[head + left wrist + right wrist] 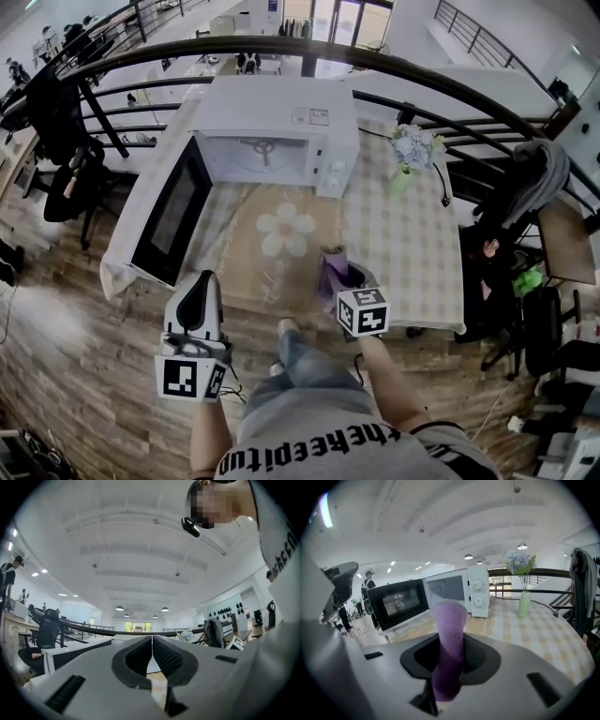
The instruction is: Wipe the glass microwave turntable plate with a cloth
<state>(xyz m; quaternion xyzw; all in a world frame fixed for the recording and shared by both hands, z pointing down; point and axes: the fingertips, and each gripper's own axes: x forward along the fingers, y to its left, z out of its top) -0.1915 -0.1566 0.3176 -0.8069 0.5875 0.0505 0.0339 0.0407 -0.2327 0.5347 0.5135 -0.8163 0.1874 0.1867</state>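
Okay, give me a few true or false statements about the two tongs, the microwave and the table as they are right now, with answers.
1. The right tongs grip a purple cloth. True.
2. The left tongs are wide open. False: they are closed together with nothing between them.
3. The microwave door is shut. False: it stands swung open, at the left of the oven in the head view.
4. A vase of flowers stands on the table, right of the microwave. True.
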